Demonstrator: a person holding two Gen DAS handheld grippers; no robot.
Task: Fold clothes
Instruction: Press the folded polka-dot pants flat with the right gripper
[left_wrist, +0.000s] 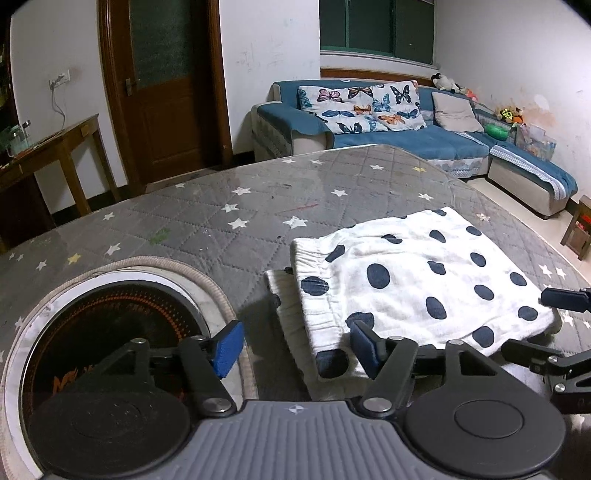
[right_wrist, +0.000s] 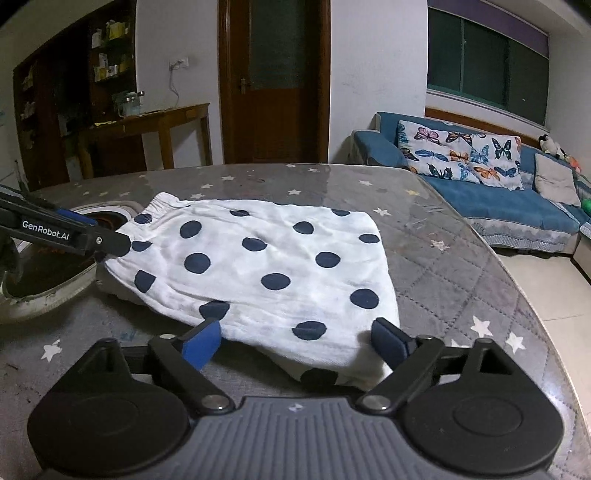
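A white garment with dark blue dots (left_wrist: 417, 284) lies folded flat on the grey star-patterned table (left_wrist: 207, 221); it also shows in the right wrist view (right_wrist: 266, 269). My left gripper (left_wrist: 295, 347) is open at the garment's near left corner, its right pad over the cloth edge. My right gripper (right_wrist: 299, 339) is open, its fingers on either side of the garment's near edge, holding nothing. The right gripper's fingers (left_wrist: 561, 299) show at the right of the left view. The left gripper's finger (right_wrist: 110, 243) touches the waistband end.
A round induction cooker (left_wrist: 103, 343) is set into the table at the left, close to the garment. A blue sofa (left_wrist: 406, 140) with butterfly cushions stands beyond the table's far edge. A wooden side table (left_wrist: 51, 147) and a door are at the back.
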